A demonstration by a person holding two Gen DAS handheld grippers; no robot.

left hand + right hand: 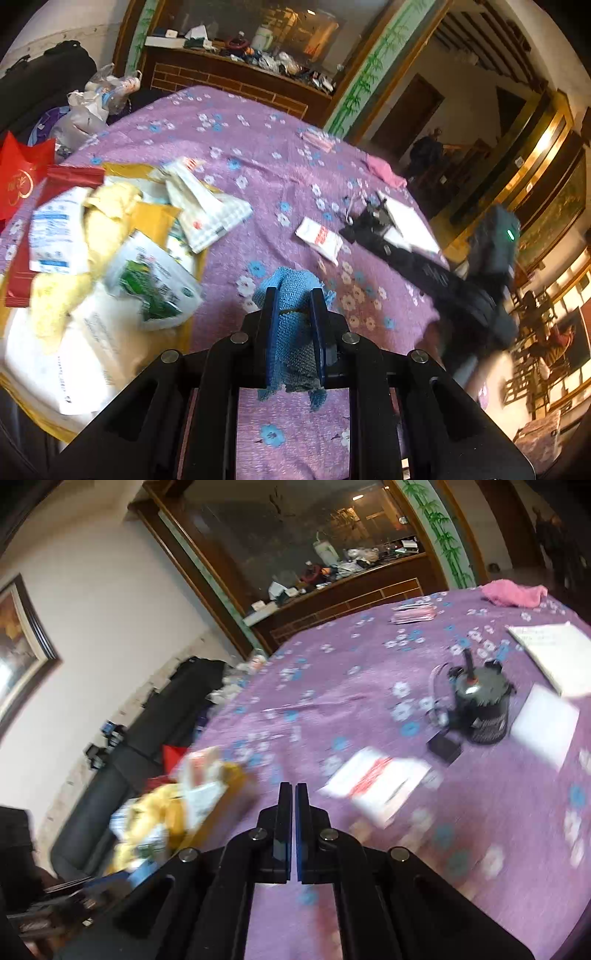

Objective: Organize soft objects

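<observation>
We held the blue cloth (291,317) pinched between the fingers of our left gripper (294,295), lifted above the purple flowered table cover (258,155), its loose end hanging down behind the fingers. Our right gripper (295,790) was closed on nothing, its jaws nearly touching, over the same cover.

Taking the heap of packets and yellow cloths (107,251) as our landmark, the blue cloth hung just to its right, apart from it; a white packet with red print (320,238) lay further right, and a pink cloth (384,170) well beyond, near the far edge.

We judged this the carrying step. The next move called for bringing the cloth over the heap and releasing it without dragging the packets.
</observation>
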